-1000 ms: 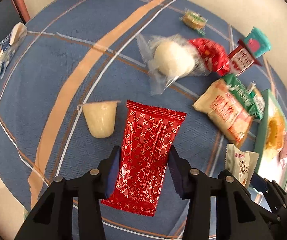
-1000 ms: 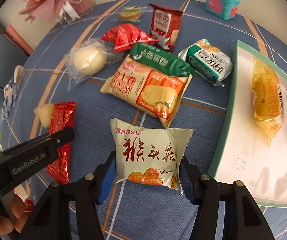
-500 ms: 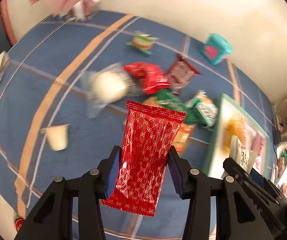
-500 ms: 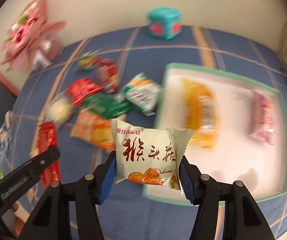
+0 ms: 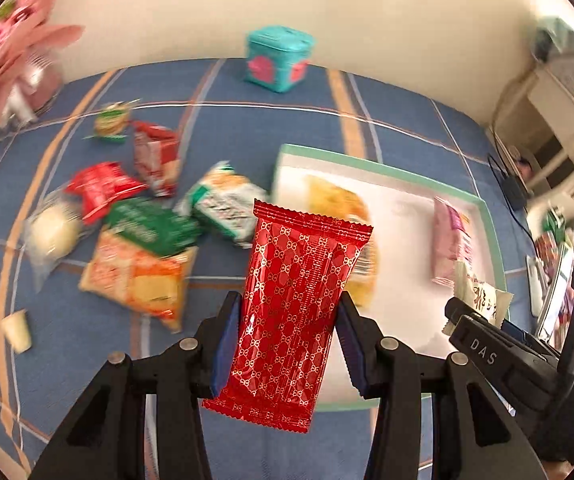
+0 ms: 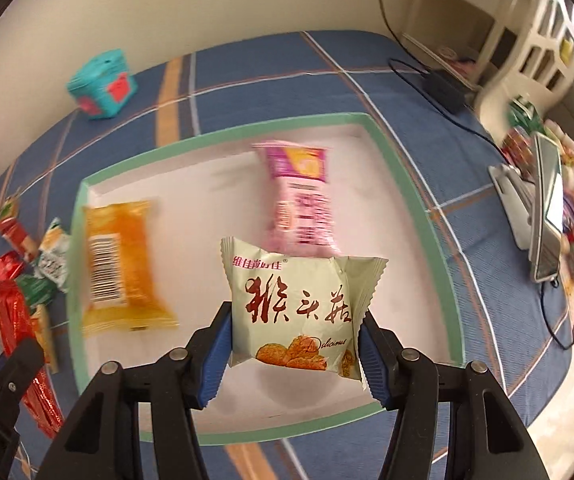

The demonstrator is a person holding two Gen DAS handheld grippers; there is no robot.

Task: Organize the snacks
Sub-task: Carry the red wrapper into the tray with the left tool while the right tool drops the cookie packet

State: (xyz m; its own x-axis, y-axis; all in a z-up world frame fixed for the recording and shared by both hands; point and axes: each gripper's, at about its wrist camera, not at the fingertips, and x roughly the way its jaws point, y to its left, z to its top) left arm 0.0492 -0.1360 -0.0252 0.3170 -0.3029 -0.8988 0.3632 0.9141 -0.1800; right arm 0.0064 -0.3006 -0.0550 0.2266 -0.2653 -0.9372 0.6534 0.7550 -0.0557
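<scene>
My left gripper [image 5: 287, 344] is shut on a red patterned snack packet [image 5: 295, 312] and holds it in the air near the left edge of the white tray [image 5: 407, 178]. My right gripper [image 6: 295, 344] is shut on a cream biscuit packet [image 6: 299, 304], above the tray's [image 6: 223, 136] front part. In the tray lie an orange packet [image 6: 123, 268] and a pink packet [image 6: 303, 200]. The cream packet also shows in the left wrist view [image 5: 481, 294]. The red packet also shows in the right wrist view [image 6: 19, 320].
Loose snacks lie left of the tray on the blue cloth: an orange-and-white bag [image 5: 139, 276], green packets [image 5: 223, 204], a red packet [image 5: 101, 188], a round bun [image 5: 51, 232], a jelly cup [image 5: 17, 330]. A teal box [image 5: 279, 60] stands at the back. A cable and adapter [image 6: 443, 88] lie at the right.
Both grippers lifted their packets off the cloth and swung right. The red packet now hangs by the tray's left edge and the cream packet is over the tray.
</scene>
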